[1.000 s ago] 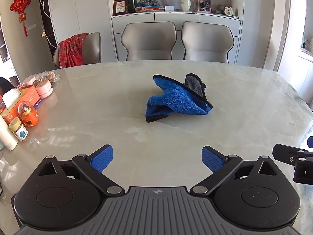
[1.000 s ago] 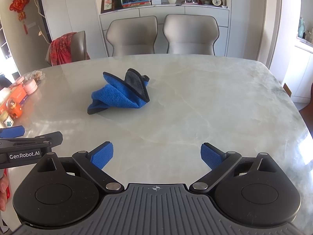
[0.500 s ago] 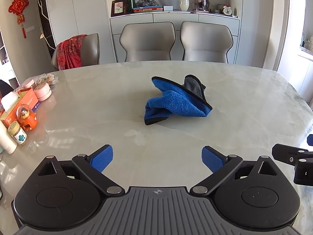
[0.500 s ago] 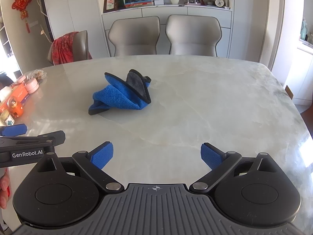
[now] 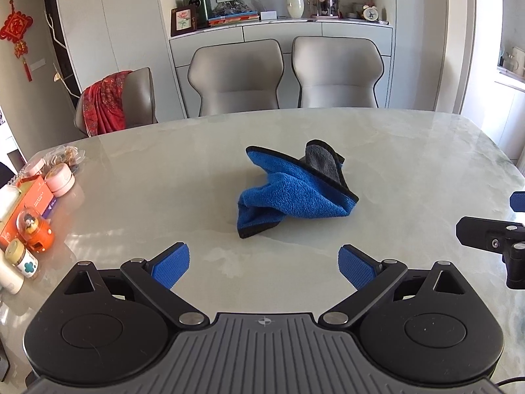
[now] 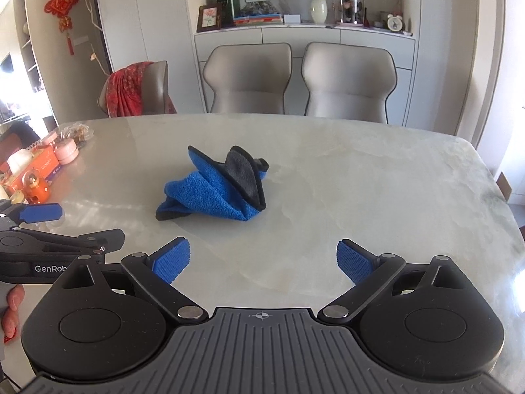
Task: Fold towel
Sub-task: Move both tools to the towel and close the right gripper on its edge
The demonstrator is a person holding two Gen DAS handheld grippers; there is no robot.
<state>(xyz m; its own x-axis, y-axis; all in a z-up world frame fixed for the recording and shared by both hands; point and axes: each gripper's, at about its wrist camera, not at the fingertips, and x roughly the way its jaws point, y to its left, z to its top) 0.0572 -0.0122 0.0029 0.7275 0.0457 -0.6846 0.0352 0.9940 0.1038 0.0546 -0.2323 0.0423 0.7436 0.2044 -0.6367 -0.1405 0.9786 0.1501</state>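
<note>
Both grippers have edged closer to the towel since a second ago, so it now sits larger and nearer in each wrist view; the cloth itself has not shifted on the desk.

The towel [image 5: 292,193] [image 6: 216,190] lies crumpled near the middle of the marble desk [image 5: 410,164] [image 6: 377,180], untouched. It is a plush blue microfibre cloth with a grey reverse and black edging. Its long axis runs diagonally, from a dark-hemmed corner nearest the left gripper up and away to a raised flap showing the grey side. A second blue corner sticks up toward the far left.

The left gripper [image 5: 264,264] [image 6: 41,213] hovers above the desk on the near side of the towel, its blue-padded jaws spread wide and holding nothing. The right gripper [image 6: 263,261] [image 5: 518,202] is level with it to the right, jaws likewise spread and empty. White lettering on the left gripper's side reads "GenRob", cut off by the other gripper's body.

Along the left edge of the desk stand an orange tissue box [image 5: 28,203], an orange snow-globe toy [image 5: 32,229], a small jar with a clover mark [image 5: 23,257] and two pink round tins [image 5: 60,179]. Beyond the desk are two beige chairs [image 5: 285,75], a third chair draped in a red cloth [image 5: 105,101], and a red Chinese knot [image 5: 16,29] on the wall; its character is too small to read.
</note>
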